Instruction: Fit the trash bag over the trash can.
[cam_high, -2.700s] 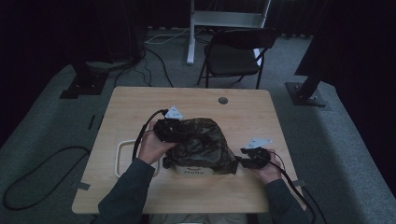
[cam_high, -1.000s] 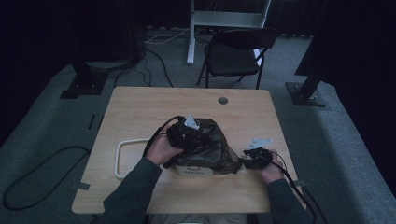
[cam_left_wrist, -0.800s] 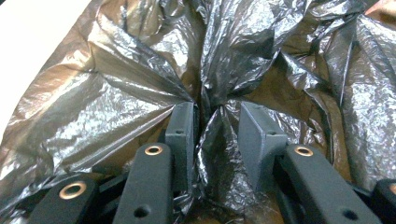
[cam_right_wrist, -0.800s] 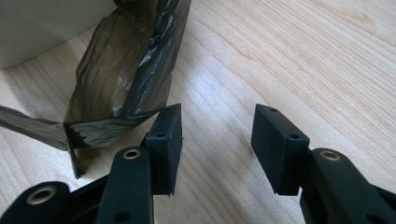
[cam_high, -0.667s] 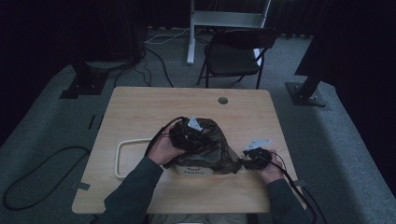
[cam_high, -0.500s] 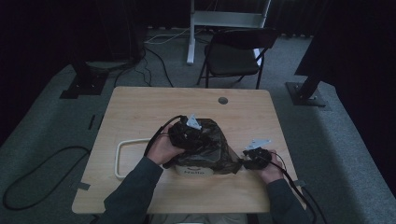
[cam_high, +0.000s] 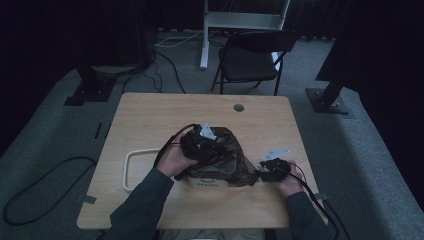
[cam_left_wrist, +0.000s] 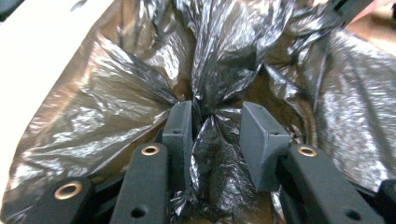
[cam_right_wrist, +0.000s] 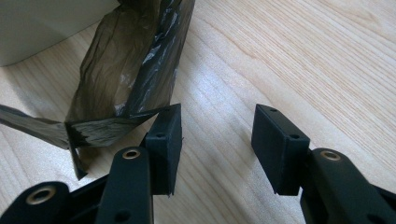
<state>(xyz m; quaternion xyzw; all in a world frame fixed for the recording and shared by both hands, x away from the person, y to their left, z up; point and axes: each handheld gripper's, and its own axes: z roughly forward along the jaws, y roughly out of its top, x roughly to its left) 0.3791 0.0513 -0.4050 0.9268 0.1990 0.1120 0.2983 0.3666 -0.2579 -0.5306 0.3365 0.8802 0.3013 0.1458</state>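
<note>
Black plastic bag (cam_high: 220, 157) over a white bin, mid-surface (cam_high: 150, 120).
Since the earliest frame the left hand-held gripper (cam_left_wrist: 212, 123) has climbed onto the bag top, jaws spread around a fold; the right hand-held gripper (cam_right_wrist: 215, 126) is spread, bag edge beside it.

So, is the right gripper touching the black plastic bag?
Touching. In the right gripper view, a flap of the black plastic bag lies against the outer side of one of the right gripper fingers; the space between both fingers holds nothing.

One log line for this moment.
left gripper: bag plastic bunched between jaws | right gripper: open beside bag edge | bin: on table
</note>
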